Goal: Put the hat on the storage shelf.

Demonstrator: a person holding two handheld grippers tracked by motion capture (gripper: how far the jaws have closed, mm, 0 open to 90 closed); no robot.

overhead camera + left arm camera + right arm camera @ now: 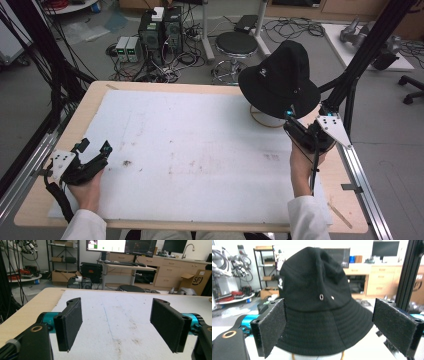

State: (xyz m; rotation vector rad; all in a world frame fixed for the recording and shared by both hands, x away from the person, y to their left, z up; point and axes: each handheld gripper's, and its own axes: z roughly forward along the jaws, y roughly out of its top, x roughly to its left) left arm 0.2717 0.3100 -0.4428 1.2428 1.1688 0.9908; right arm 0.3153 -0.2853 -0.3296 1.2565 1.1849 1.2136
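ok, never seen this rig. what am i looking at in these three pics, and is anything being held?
No robot arm here: a person holds a two-jaw claw in each hand at a table. The high view looks down from above the person. The left claw rests open near the table's left edge, over a stained white sheet. The right claw reaches toward a black bucket hat sitting on a pale stand. The other two views ride on the claws, looking along their black jaws. In the right gripper view the hat sits between open jaws. Nothing is held.

white mat (200, 150): bare centre | black hat (278, 77): blocks far right | black frame post (367, 50): beside hat
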